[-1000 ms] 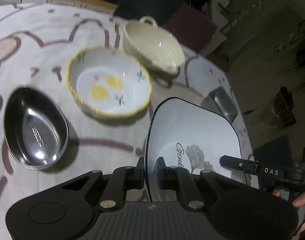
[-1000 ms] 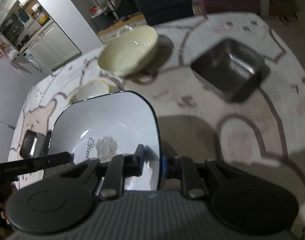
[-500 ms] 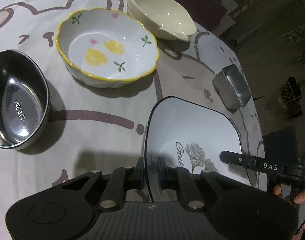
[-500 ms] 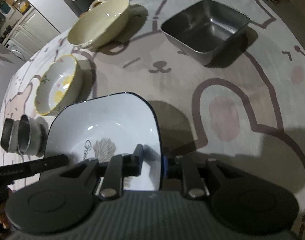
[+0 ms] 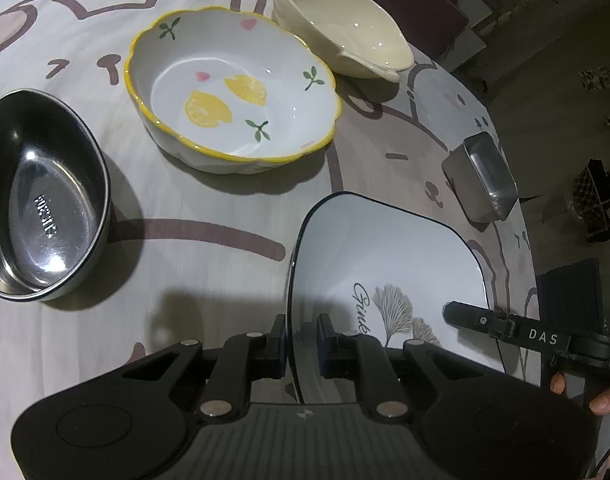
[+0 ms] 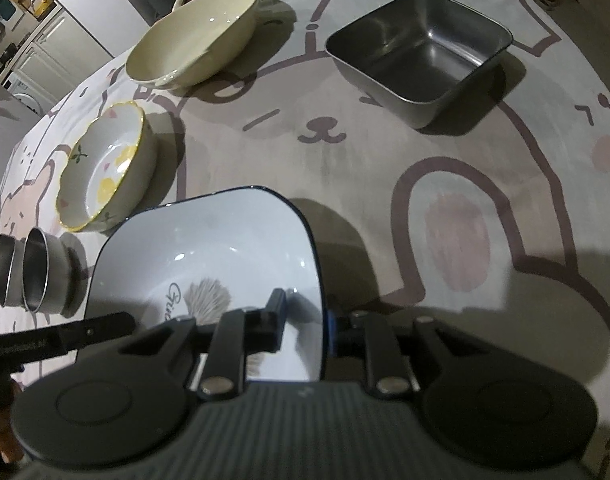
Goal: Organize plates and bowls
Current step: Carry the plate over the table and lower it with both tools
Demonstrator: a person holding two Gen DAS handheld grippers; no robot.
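A white square plate (image 5: 389, 264) with a dark blue rim and a leaf print is held between both grippers, low over the tablecloth. My left gripper (image 5: 301, 340) is shut on its left edge. My right gripper (image 6: 305, 320) is shut on its right edge (image 6: 319, 280). A lemon-print bowl (image 5: 225, 96) with a yellow rim sits beyond the plate, also in the right wrist view (image 6: 105, 172). A cream handled bowl (image 5: 345, 28) stands behind it. A round steel bowl (image 5: 41, 200) is at the left. A square steel dish (image 6: 421, 56) is at the right.
The round table carries a pale cloth (image 6: 485, 208) with brown bear outlines. The table edge (image 5: 525, 216) falls away to a dark floor on the right. Two small steel cups (image 6: 21, 272) show at the left in the right wrist view.
Both grippers have lowered the plate towards the tablecloth and moved forward; the bowls now appear larger and closer. The grip on both edges is unchanged.
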